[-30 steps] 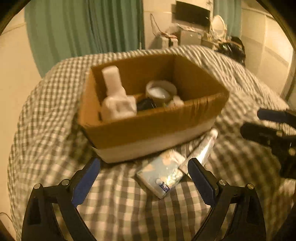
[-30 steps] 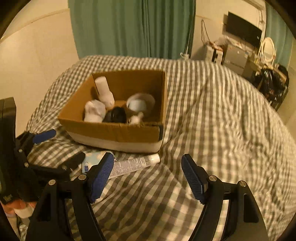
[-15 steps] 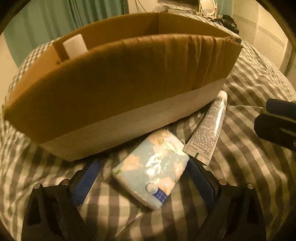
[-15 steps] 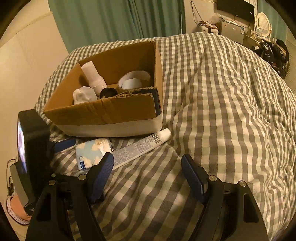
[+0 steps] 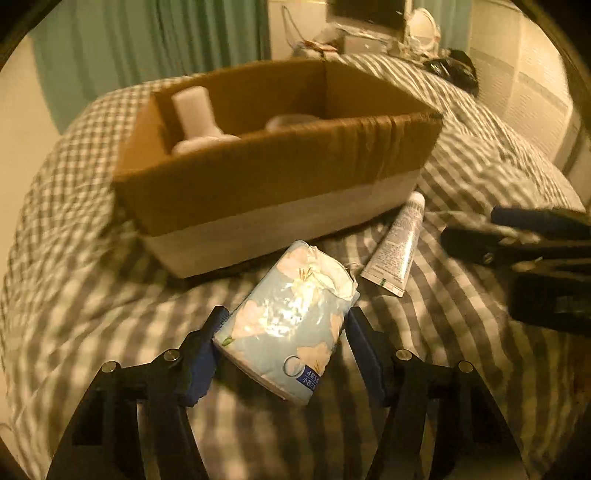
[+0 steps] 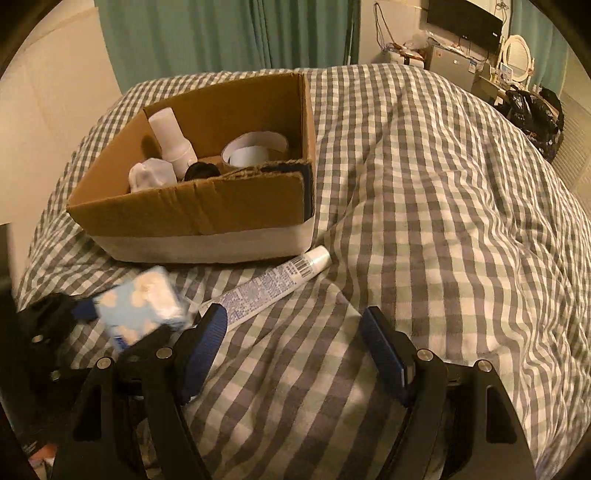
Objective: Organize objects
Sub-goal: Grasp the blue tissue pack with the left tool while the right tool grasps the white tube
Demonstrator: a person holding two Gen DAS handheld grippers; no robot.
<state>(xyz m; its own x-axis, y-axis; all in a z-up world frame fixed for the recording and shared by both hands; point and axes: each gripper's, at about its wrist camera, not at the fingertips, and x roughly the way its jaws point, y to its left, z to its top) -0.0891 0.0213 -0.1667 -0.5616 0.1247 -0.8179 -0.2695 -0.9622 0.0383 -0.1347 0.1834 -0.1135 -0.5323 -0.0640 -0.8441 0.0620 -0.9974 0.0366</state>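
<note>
A light blue flowered tissue pack (image 5: 291,325) is held between the fingers of my left gripper (image 5: 284,332), lifted off the checked bed cover in front of the cardboard box (image 5: 280,184). It also shows in the right wrist view (image 6: 142,304). A white tube (image 5: 397,243) lies on the cover by the box's near right corner, also in the right wrist view (image 6: 273,284). My right gripper (image 6: 293,332) is open and empty, just right of the tube's flat end. The box (image 6: 207,214) holds a white bottle (image 6: 171,142), a tape roll (image 6: 255,147) and other small items.
The checked bed cover (image 6: 443,221) spreads wide to the right of the box. Green curtains (image 6: 229,33) hang behind. A dresser with a screen and mirror (image 6: 465,33) and a black bag (image 6: 535,110) stand at the far right.
My left gripper closed on the tissue pack and lifted it up and back from the box. The right gripper moved slightly closer to the tube.
</note>
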